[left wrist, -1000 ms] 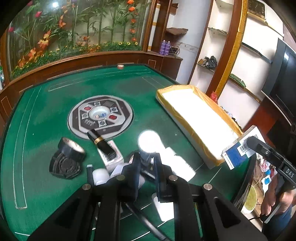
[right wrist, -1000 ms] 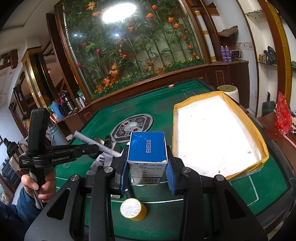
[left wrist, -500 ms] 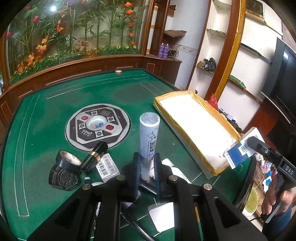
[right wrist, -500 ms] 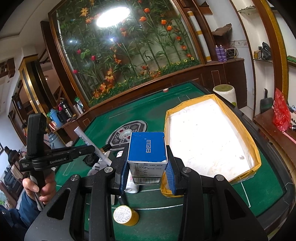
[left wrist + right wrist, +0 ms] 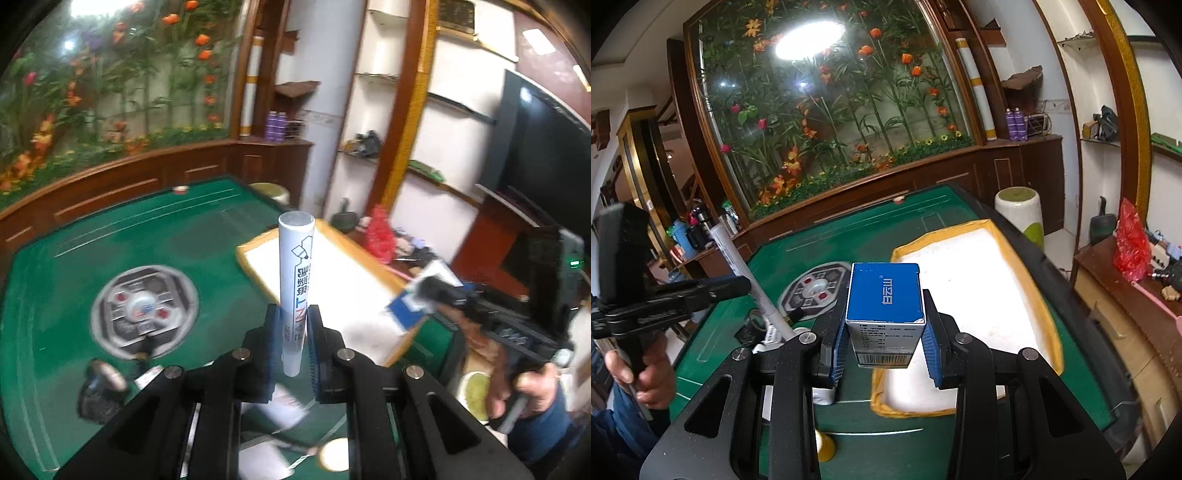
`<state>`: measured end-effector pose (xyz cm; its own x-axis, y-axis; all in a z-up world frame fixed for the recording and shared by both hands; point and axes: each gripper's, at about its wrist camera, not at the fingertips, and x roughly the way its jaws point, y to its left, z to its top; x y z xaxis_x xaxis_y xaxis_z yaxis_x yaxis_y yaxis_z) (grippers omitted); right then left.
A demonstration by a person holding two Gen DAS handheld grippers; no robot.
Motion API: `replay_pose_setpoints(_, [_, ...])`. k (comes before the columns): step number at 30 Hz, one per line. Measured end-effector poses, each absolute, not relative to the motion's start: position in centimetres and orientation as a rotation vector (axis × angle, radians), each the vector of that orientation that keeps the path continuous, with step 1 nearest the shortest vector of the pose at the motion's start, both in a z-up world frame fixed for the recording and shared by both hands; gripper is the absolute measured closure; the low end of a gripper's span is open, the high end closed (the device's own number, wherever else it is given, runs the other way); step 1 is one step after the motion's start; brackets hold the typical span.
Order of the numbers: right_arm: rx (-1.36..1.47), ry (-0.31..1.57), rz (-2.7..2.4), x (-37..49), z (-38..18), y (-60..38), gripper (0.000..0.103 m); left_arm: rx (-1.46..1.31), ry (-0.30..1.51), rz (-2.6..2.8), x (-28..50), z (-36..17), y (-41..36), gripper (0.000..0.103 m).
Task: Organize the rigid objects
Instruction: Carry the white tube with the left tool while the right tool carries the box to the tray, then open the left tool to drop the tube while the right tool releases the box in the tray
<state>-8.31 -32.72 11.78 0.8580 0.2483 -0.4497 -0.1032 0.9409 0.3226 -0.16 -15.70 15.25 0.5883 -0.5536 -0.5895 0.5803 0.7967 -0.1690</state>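
Note:
My left gripper point(image 5: 291, 332) is shut on a white tube point(image 5: 296, 273) with blue print, held upright above the green table point(image 5: 55, 295). My right gripper point(image 5: 884, 347) is shut on a blue and white box point(image 5: 884, 299) with a barcode, held over the near end of the white tray with a yellow rim point(image 5: 1049, 325). In the right wrist view the left gripper point(image 5: 753, 286) with the tube point(image 5: 746, 273) shows at the left, gripped by a hand point(image 5: 646, 373). In the left wrist view the right gripper point(image 5: 432, 291) with the box point(image 5: 406, 310) shows beyond the tray point(image 5: 258, 266).
Rolls of tape point(image 5: 99, 384), a small card point(image 5: 147, 373), white sheets point(image 5: 258, 461) and a yellow-rimmed round item point(image 5: 823, 446) lie on the table near me. A round grey centre panel point(image 5: 144, 306) sits mid-table. A white and green stool point(image 5: 1019, 214) stands past the table's edge.
The left gripper has lifted the white tube off the table and swung toward the tray. The right gripper has carried the blue box forward and up over the tray's near end.

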Motion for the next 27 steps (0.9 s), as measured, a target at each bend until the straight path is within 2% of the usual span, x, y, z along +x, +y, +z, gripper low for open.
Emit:
replay_pose_setpoints(10, [0.285,0.639,0.149,-2.7,10.5,-35.4,0.069,-0.018,0.816,-0.747,4.4,11.6,-22.0,0.090])
replay_pose_setpoints(17, [0.278,0.756,0.142,1.8,8.5,-36.9,0.069,-0.026,0.921,-0.663,8.9,8.1,-23.9,0.090])
replay_pose_setpoints(27, [0.282,0.890,0.146,8.9,6.2,-37.1,0.069,-0.015,0.984,-0.597,13.6,6.7,-25.6,0.089])
